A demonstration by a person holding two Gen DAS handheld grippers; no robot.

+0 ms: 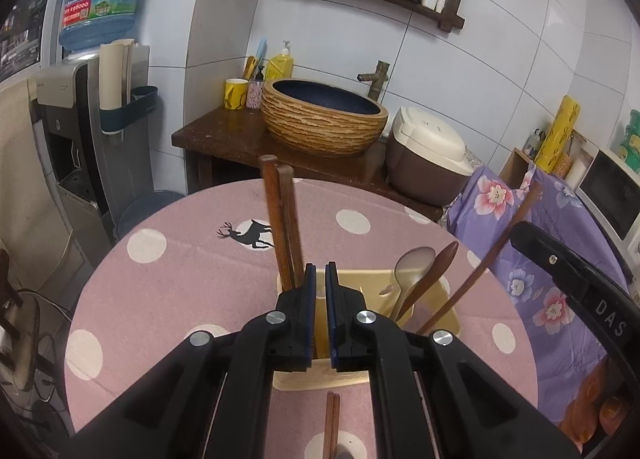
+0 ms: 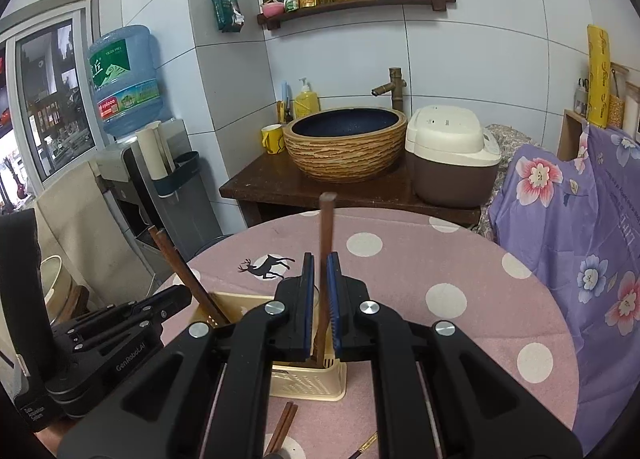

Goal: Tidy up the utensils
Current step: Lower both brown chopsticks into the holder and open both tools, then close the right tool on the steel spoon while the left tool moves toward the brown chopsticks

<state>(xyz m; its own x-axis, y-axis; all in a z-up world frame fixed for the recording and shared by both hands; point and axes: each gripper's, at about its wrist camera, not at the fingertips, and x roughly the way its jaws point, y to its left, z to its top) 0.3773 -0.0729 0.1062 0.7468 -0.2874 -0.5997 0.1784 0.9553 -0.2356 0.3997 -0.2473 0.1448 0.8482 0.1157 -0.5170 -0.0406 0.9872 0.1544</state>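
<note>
While both grippers hang over the cream utensil holder (image 1: pixel 436 303), a pair of chopsticks (image 1: pixel 282 219) is clamped by the left gripper (image 1: pixel 320 273), one chopstick (image 2: pixel 326 243) by the right gripper (image 2: pixel 320 265); two spoons (image 1: pixel 416 271) are seen standing inside.

Wood, plastic and cloth on my counter

I see matt brown wooden chopsticks (image 1: pixel 280 219), a smooth cream plastic holder (image 1: pixel 436 311), and the pink spotted cloth-covered counter (image 1: pixel 168 291).
</note>
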